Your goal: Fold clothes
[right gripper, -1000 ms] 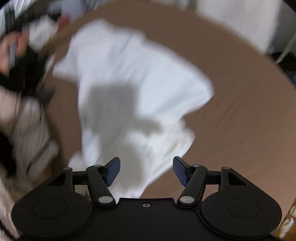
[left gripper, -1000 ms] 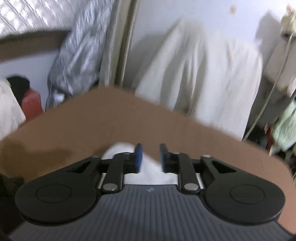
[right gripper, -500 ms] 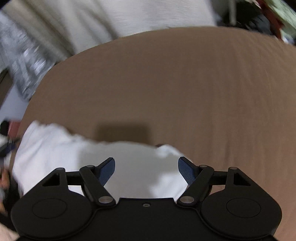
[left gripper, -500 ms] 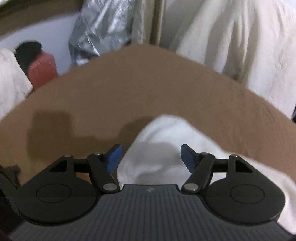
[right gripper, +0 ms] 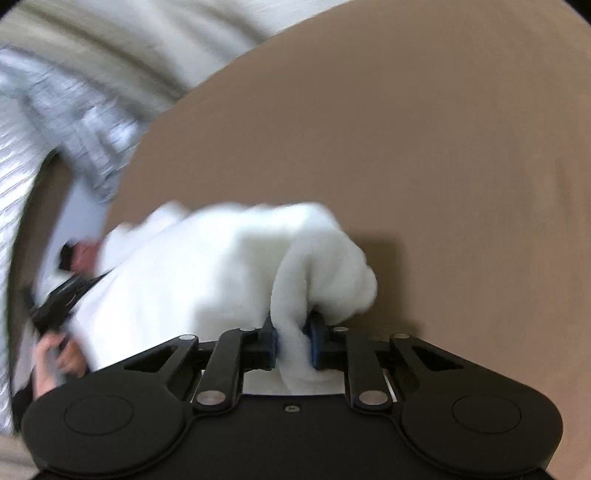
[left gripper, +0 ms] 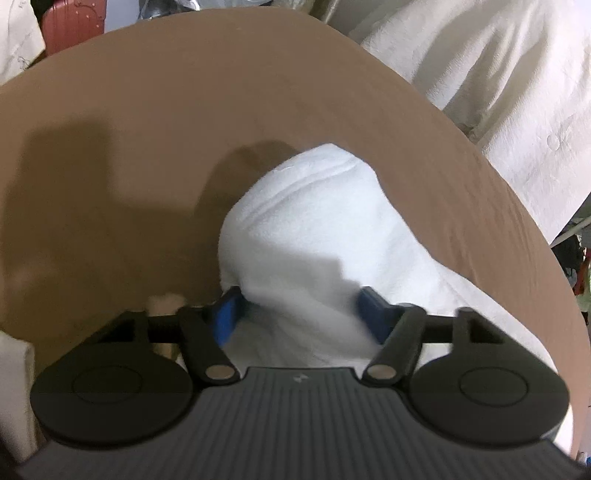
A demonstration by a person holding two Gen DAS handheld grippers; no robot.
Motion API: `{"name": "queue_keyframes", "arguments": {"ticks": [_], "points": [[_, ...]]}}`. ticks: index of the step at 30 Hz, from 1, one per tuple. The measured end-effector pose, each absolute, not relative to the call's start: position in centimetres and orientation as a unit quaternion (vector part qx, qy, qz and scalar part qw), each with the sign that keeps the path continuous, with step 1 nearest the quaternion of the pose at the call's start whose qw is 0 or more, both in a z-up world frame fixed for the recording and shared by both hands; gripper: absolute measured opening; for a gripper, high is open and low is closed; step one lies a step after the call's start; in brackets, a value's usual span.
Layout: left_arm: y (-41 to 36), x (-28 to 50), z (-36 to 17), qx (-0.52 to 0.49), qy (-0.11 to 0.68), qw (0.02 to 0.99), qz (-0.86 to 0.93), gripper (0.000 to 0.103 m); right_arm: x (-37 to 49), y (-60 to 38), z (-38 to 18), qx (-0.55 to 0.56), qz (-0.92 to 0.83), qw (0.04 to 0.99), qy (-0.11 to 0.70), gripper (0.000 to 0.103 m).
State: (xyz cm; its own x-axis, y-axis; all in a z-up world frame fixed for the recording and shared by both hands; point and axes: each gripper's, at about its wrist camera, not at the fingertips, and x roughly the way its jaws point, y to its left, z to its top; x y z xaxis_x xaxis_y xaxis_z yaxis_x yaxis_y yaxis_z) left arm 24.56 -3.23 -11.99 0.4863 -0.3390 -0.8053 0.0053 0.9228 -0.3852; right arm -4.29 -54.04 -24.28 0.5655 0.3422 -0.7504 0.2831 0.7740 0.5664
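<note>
A white fleecy garment (left gripper: 306,221) lies bunched on the brown table (left gripper: 147,110). My left gripper (left gripper: 299,317) is open, its blue pads either side of a fold of the garment, low over it. In the right wrist view the same garment (right gripper: 207,266) is heaped in front of me. My right gripper (right gripper: 293,345) is shut on a raised fold of it near its right end. The left gripper (right gripper: 59,299) and the hand holding it show at the garment's far left end.
A cream cloth (left gripper: 498,74) hangs beyond the table's right edge. A red suitcase (left gripper: 70,26) stands behind the far left edge. A silver patterned cover (right gripper: 74,122) hangs off the table's left side. Bare brown tabletop (right gripper: 443,166) stretches right of the garment.
The right gripper has closed on a fold of the garment; it was open half a second ago. The left gripper opened a second ago and has since dropped lower over the garment.
</note>
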Motion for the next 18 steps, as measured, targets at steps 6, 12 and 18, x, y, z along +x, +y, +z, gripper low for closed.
{"name": "queue_keyframes", "arguments": {"ticks": [6, 12, 18], "points": [[-2.7, 22.6, -9.6, -0.180, 0.459, 0.865, -0.095, 0.016, -6.0, -46.0, -21.8, 0.297, 0.173, 0.809, 0.478, 0.019], [-0.4, 19.8, -6.5, -0.177, 0.391, 0.902, -0.053, 0.014, -7.8, -36.2, -19.6, 0.214, 0.352, 0.755, 0.511, 0.019], [-0.8, 21.0, -8.1, -0.163, 0.417, 0.893, -0.046, 0.014, -6.3, -35.8, -17.2, 0.147, 0.326, 0.764, 0.537, 0.025]]}}
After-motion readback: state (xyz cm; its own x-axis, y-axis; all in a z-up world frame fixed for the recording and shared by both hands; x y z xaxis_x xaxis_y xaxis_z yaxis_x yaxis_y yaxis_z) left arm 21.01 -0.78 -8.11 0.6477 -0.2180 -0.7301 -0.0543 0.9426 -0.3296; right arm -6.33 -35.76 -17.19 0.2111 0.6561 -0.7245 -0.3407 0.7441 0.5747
